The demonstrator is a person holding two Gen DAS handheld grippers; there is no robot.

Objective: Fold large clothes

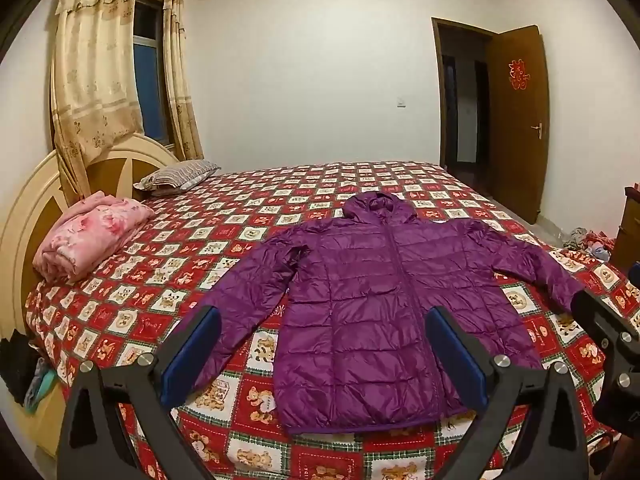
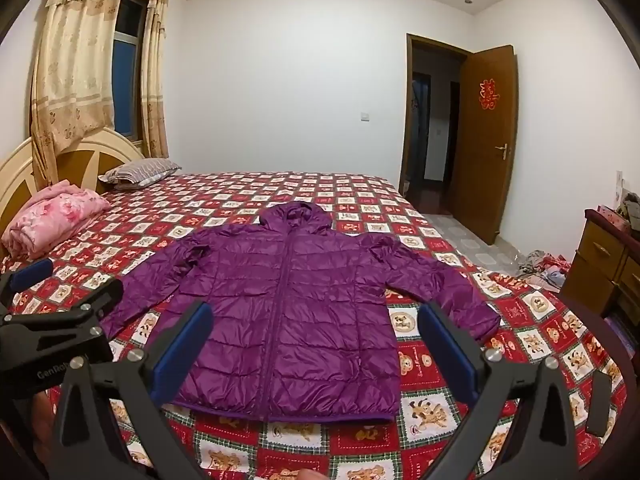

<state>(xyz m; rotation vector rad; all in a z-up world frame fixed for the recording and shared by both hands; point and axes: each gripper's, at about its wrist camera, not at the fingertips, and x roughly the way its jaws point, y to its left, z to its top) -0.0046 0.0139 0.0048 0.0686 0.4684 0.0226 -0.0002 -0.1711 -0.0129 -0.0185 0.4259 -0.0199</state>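
Observation:
A purple hooded puffer jacket (image 1: 372,300) lies flat, front up and zipped, on the bed, with both sleeves spread out and the hood pointing away; it also shows in the right wrist view (image 2: 292,300). My left gripper (image 1: 320,332) is open and empty, held above the jacket's hem. My right gripper (image 2: 316,328) is open and empty above the hem too. Each gripper shows at the edge of the other's view: the right gripper (image 1: 612,328) and the left gripper (image 2: 60,292).
The bed (image 1: 168,280) has a red and white bear-print cover. A folded pink blanket (image 1: 88,236) and a striped pillow (image 1: 176,176) lie by the headboard. A wooden dresser (image 2: 608,264), clothes on the floor (image 2: 544,268) and an open door (image 2: 484,140) are to the right.

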